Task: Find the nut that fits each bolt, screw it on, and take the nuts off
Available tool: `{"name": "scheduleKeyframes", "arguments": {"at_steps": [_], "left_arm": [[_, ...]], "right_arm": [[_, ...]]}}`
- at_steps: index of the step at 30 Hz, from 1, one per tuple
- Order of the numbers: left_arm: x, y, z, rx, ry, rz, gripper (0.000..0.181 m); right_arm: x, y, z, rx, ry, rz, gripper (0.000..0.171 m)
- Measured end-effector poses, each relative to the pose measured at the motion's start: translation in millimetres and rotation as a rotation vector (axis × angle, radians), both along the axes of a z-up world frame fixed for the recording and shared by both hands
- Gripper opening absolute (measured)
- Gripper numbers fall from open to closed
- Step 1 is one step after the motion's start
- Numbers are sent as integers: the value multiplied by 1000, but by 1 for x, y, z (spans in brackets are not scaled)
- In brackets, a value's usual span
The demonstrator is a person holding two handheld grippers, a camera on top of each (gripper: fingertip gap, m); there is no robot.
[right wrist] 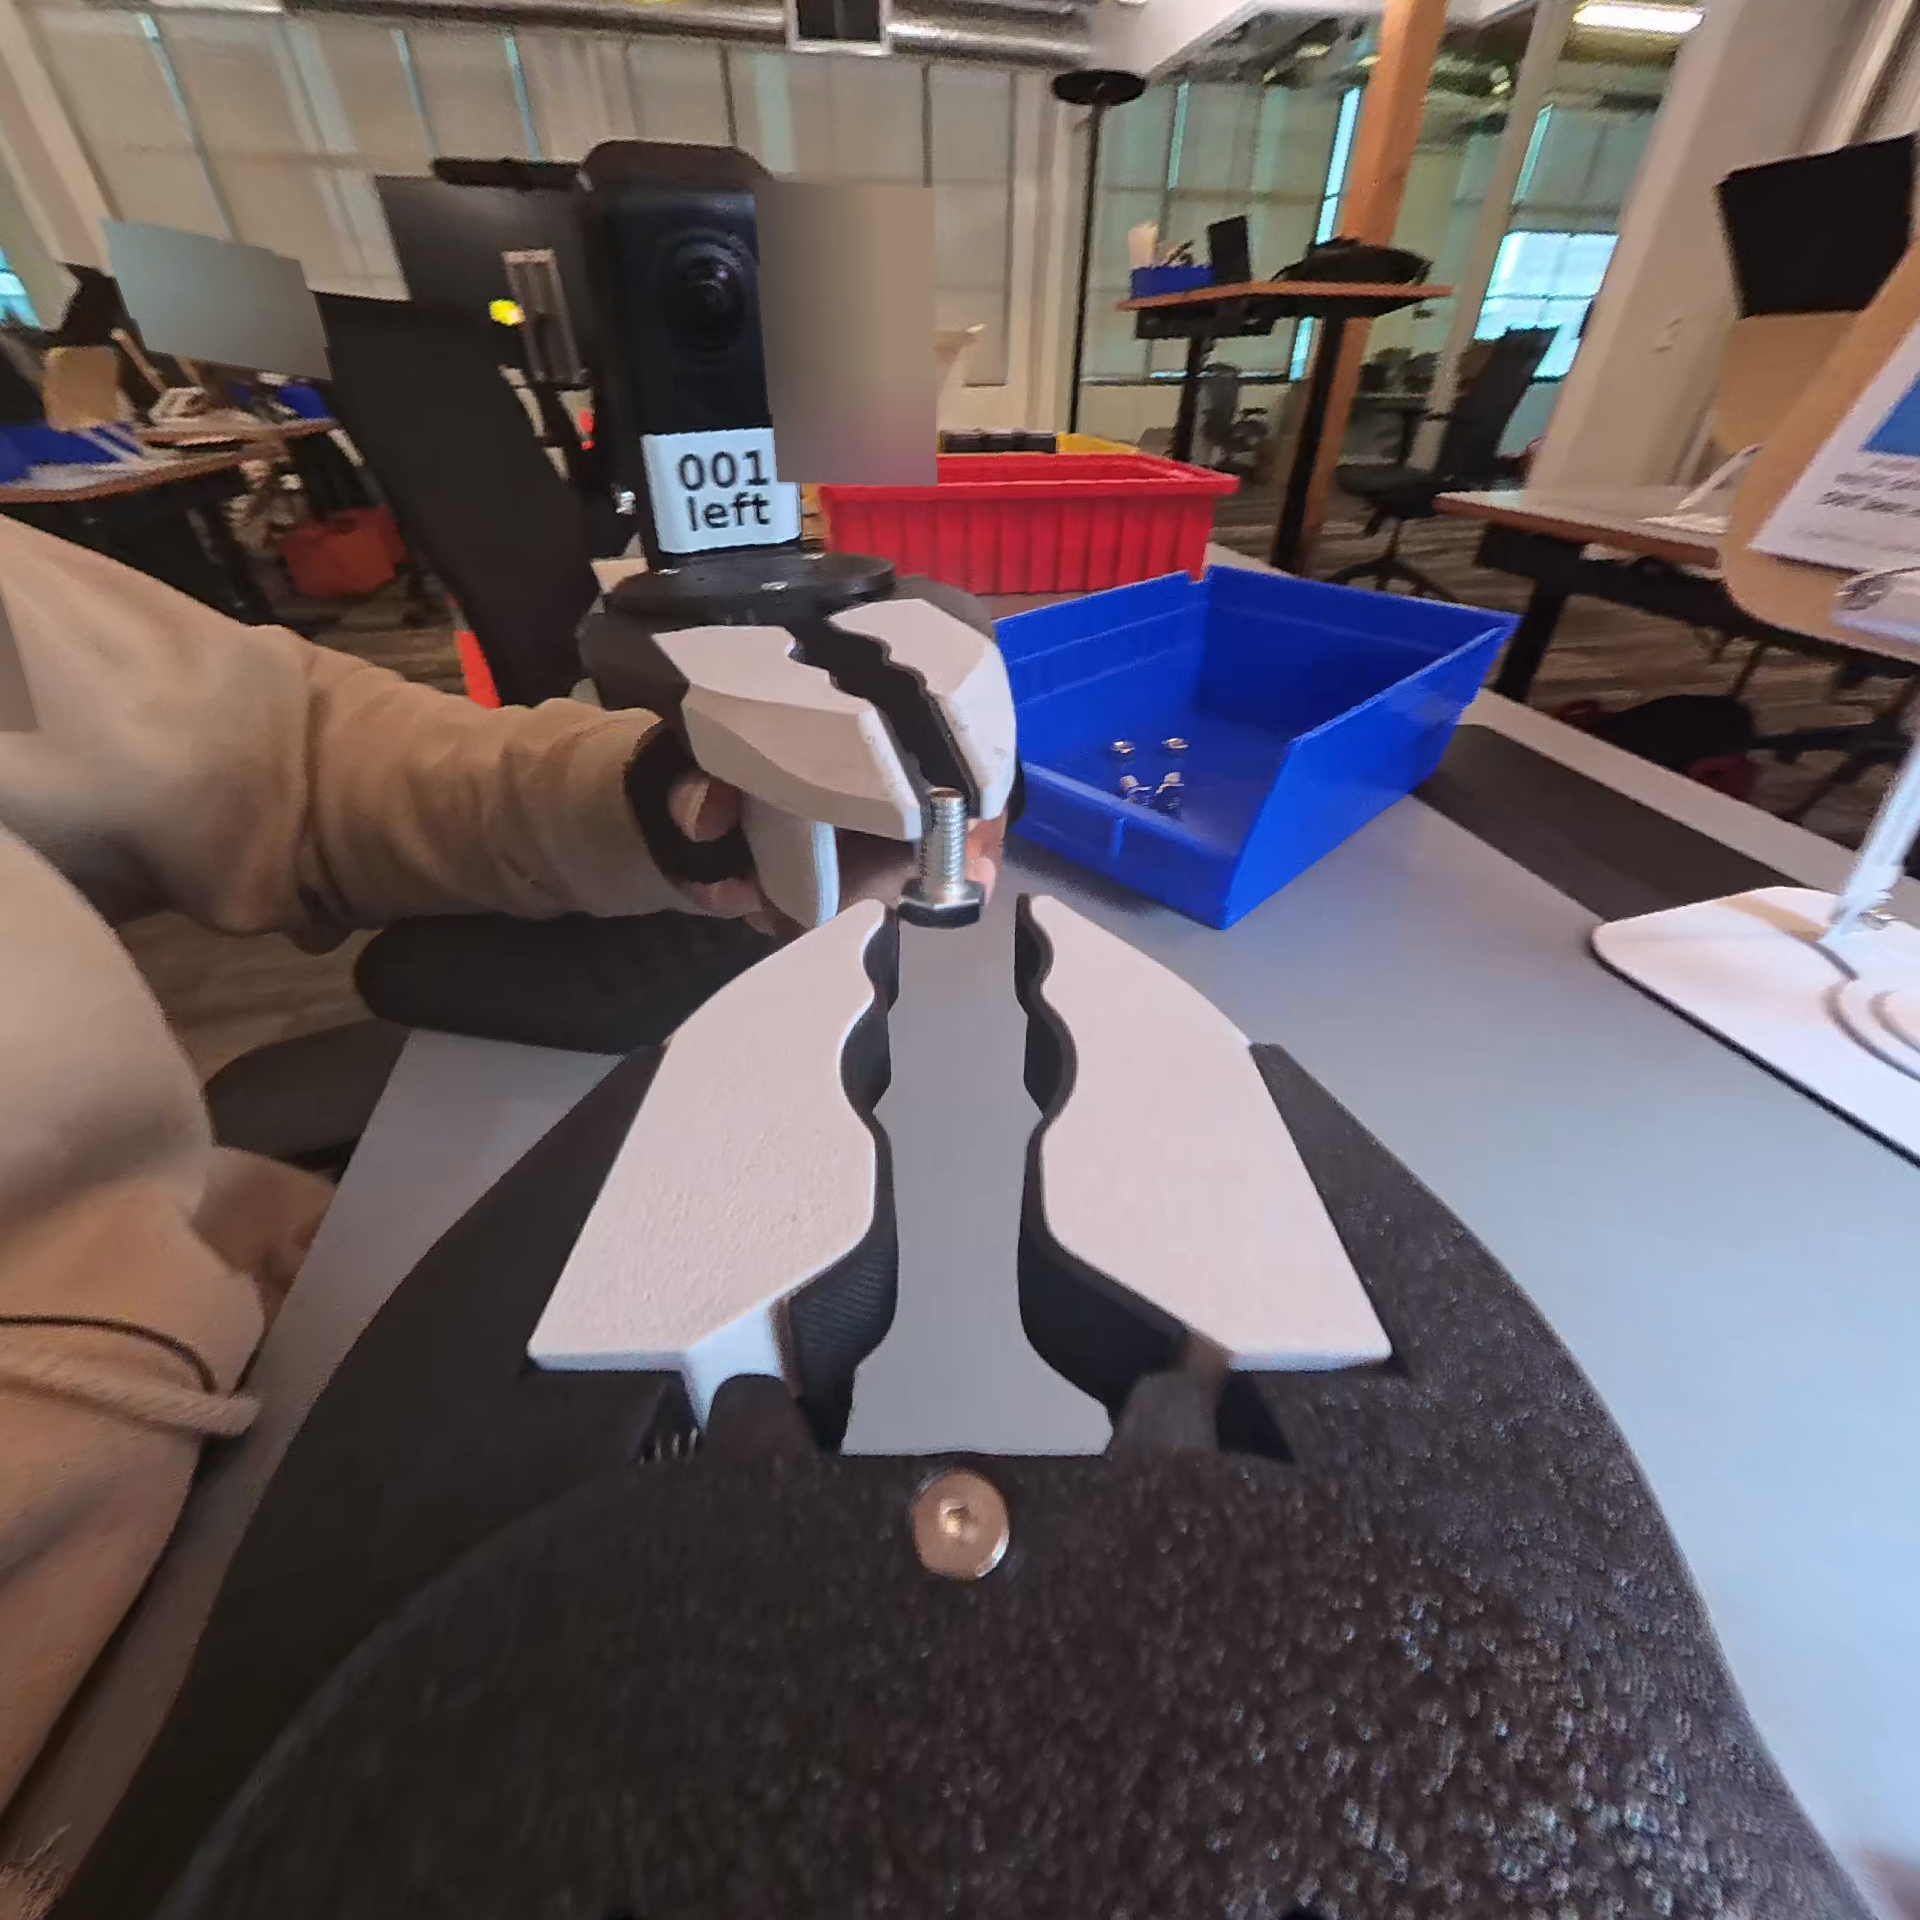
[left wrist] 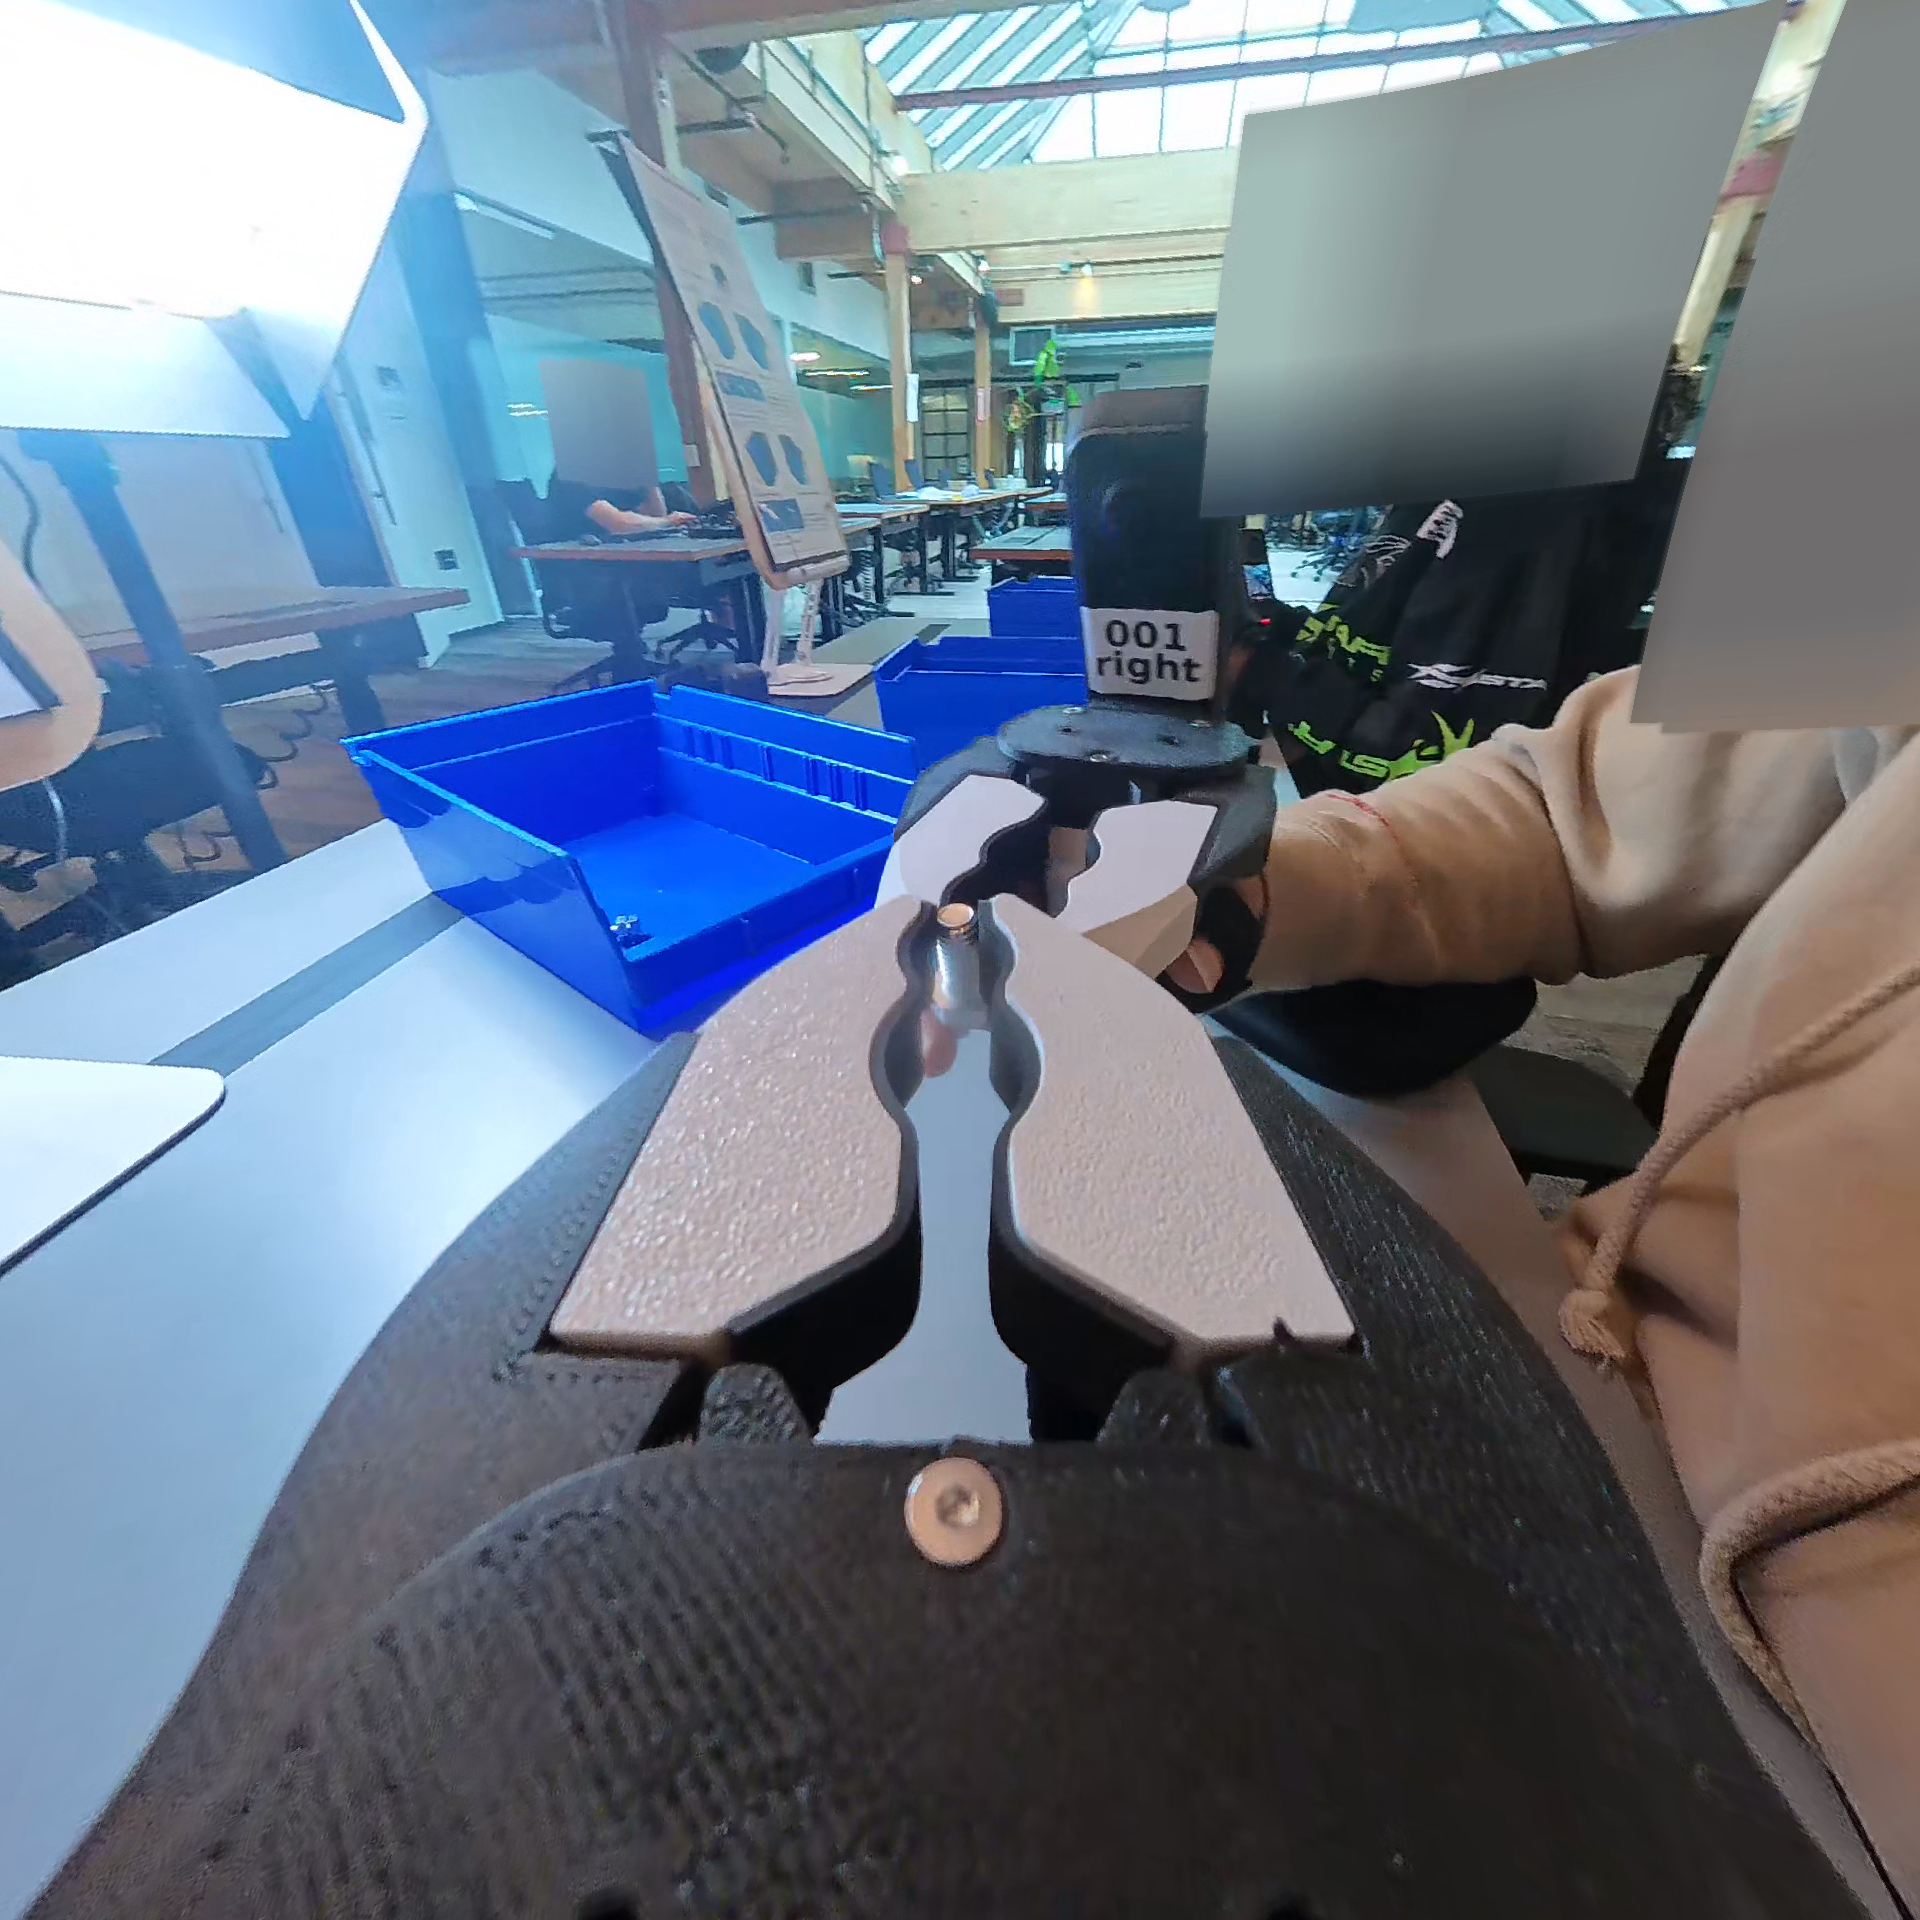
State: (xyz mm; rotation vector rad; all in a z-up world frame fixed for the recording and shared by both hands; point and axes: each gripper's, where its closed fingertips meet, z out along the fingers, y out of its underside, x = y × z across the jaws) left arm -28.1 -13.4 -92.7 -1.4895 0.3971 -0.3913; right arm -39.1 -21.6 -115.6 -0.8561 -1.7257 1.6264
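The left gripper (right wrist: 951, 805) clenches a bare bolt (right wrist: 943, 857) above the table edge, head toward the right gripper (right wrist: 956, 914), whose fingers stand released. Nuts (right wrist: 1148, 774), seemingly, lie in the blue bin (right wrist: 1340, 769): fetch one, offer it squarely to the thread.

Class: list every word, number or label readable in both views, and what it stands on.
I won't quote writing; these bear it.
White sticker, left wrist view: clear print.
White tag, right wrist view: clear print.
Brown board: blurred.
Dark garment: logos.
White card: blurred.
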Motion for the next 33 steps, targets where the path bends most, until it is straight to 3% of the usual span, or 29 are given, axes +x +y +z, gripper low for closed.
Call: {"name": "scheduleKeyframes", "arguments": {"at_steps": [19, 22, 25, 28, 33], "left_arm": [[-5, 7, -1, -23, -24, 50, 8], [-17, 6, 8, 5, -20, 90, 30], [-67, 2, 34, 59, -14, 264, 34], [-160, -8, 54, 50, -5, 563, 31], [-322, -30, 36, -202, -86, 932, 30]], "right_arm": [[-10, 2, -4, 30, 7, -125, 14], [-12, 8, -4, 20, -1, -157, 14], [-15, 22, -3, -5, -17, -203, 14], [-16, 38, -1, -19, -20, -254, 14], [-17, 58, -1, -39, -31, -307, 14]]}}
